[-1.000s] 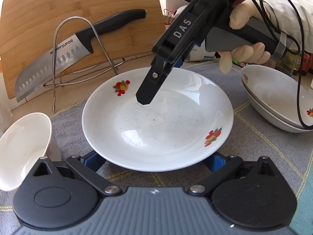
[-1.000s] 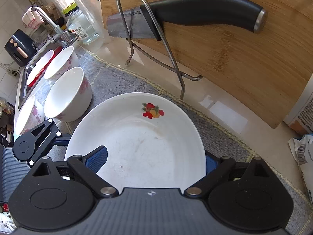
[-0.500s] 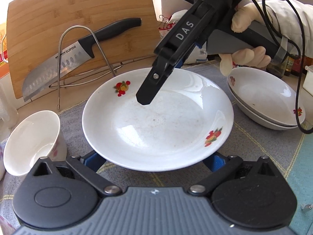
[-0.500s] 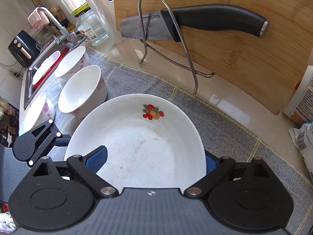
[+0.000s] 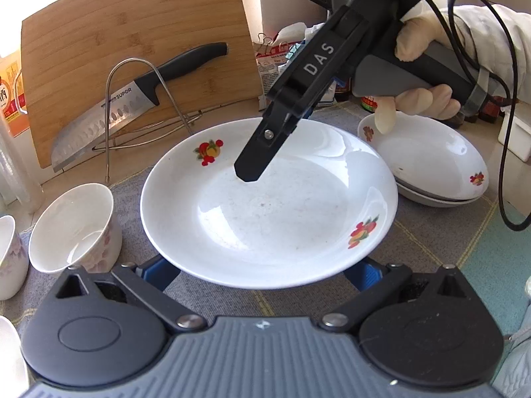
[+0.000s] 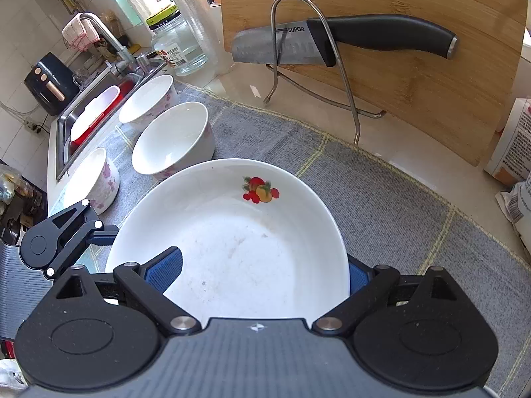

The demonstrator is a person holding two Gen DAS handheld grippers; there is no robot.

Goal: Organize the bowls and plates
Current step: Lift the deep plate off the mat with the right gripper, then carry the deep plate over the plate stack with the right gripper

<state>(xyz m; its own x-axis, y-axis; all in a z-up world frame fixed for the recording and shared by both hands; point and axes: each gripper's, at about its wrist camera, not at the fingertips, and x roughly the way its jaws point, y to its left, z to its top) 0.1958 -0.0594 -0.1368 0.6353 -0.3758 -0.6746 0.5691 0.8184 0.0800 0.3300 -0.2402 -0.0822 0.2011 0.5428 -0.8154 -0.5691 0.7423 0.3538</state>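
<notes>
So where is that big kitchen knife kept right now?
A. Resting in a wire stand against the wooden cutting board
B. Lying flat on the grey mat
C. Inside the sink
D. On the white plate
A: the knife sits in the wire stand, against the upright cutting board.

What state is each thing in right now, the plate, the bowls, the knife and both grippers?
Fruit-print plate: upright, gripped at two rim edges, light specks inside.
Left gripper: shut on the plate's near rim.
Right gripper: shut on the plate's rim.
Stacked plates: nested, upright on the mat.
Nearest floral bowl: upright, empty.
Knife: resting in the wire rack.
</notes>
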